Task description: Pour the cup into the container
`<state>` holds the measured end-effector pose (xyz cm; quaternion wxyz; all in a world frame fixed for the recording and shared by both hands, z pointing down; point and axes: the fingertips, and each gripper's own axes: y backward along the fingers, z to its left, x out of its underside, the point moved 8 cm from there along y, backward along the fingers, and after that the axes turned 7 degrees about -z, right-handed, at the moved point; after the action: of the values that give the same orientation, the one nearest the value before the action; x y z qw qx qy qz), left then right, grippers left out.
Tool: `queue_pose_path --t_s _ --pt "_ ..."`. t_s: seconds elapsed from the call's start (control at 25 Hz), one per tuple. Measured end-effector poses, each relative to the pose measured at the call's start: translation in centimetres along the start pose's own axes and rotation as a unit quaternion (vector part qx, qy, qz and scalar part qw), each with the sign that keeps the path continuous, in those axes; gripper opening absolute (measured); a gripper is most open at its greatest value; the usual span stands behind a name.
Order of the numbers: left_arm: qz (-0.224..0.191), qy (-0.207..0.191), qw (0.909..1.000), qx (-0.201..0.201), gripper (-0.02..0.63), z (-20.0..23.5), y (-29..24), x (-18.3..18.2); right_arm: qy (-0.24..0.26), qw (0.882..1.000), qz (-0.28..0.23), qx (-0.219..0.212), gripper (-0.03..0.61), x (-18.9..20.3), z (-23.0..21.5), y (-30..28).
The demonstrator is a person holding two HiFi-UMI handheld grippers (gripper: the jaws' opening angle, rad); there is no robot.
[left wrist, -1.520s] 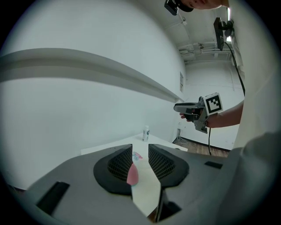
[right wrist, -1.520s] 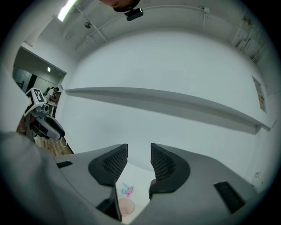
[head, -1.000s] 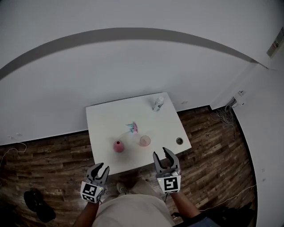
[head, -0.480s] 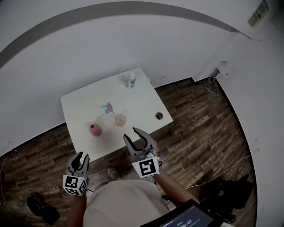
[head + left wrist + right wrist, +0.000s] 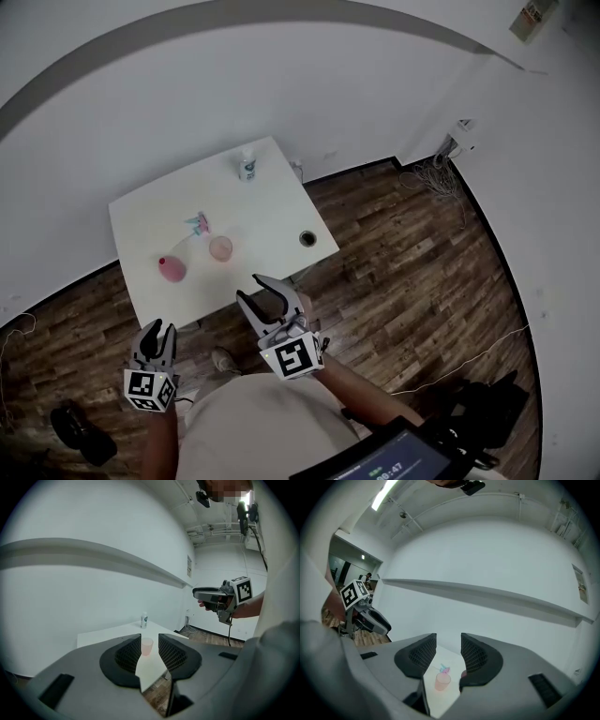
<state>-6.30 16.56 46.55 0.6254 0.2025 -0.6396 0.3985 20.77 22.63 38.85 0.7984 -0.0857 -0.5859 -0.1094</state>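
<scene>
A clear pink cup [image 5: 220, 248] stands near the front of the white table [image 5: 272, 202], with a pink round container [image 5: 172, 270] to its left. Both grippers hang in front of the table's near edge, apart from every object. My left gripper [image 5: 156, 336] is open and empty. Through its jaws in the left gripper view [image 5: 149, 641] I see the cup [image 5: 146, 645] far off. My right gripper [image 5: 267, 298] is open and empty too. Its own view [image 5: 448, 641] frames the cup [image 5: 442, 681], and the container [image 5: 463, 672] is mostly hidden behind the right jaw.
A small blue and pink item [image 5: 199, 223] lies behind the cup. A white bottle [image 5: 247, 166] stands at the table's far edge. A round hole [image 5: 307, 238] is near the right front corner. Wood floor surrounds the table, cables [image 5: 433, 173] lie by the wall, and a dark shoe [image 5: 80, 433] at the left.
The head view has swung, so the table now sits further left and higher in the picture. Both grippers shifted left with it, the left one closing in sideways on the container. Jaws unchanged.
</scene>
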Motion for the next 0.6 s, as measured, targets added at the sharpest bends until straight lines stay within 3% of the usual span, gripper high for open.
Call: queue_pose_path --t_s 0.28,0.6 --pt "-0.010 0.005 0.9993 -0.037 0.112 -7.8 1.0 0.1 0.003 0.999 -0.017 -0.048 0.167 0.4 -2.3 6.0" --pt "-0.012 0.024 0.9940 -0.106 0.112 -15.4 4.3 2.0 -0.006 0.993 -0.032 -0.112 0.167 1.5 -3.9 12.1"
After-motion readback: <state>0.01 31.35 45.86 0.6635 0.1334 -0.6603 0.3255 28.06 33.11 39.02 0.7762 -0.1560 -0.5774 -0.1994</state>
